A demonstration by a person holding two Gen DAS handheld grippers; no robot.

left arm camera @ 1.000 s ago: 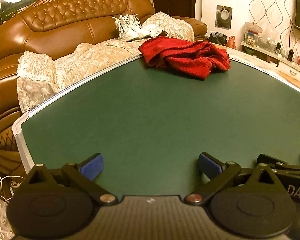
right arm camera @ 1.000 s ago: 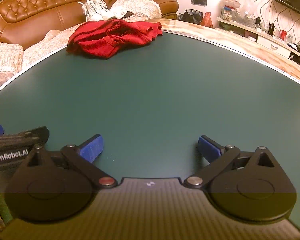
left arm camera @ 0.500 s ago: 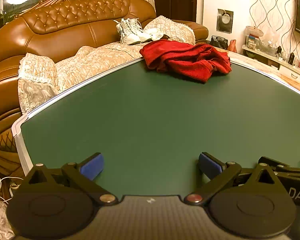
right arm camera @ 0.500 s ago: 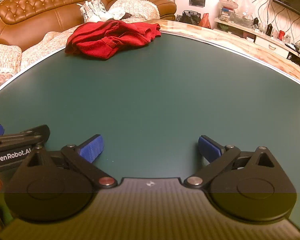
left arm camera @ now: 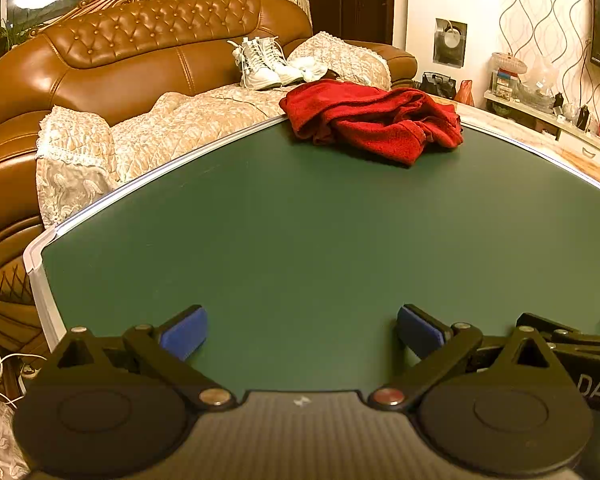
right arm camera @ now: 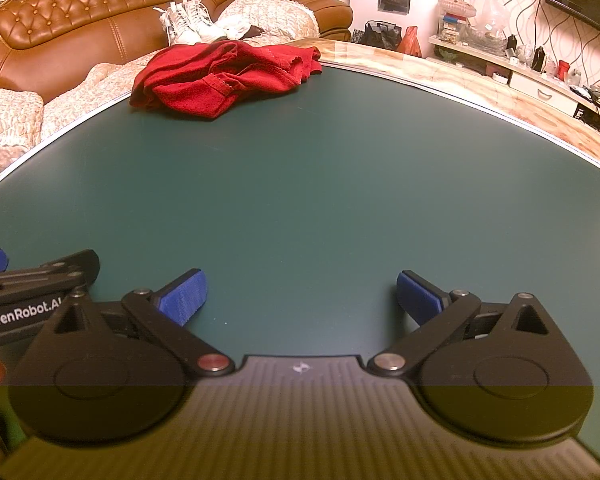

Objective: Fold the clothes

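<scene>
i see my left claw (left arm camera: 302, 330) and right claw (right arm camera: 300, 296) side by side over the near part of a green table (left arm camera: 300, 248), both spread wide w/ nothing held. a crumpled red garment (left arm camera: 374, 122) lies at the far edge, well apart, by a brown sofa (left arm camera: 140, 52).
</scene>
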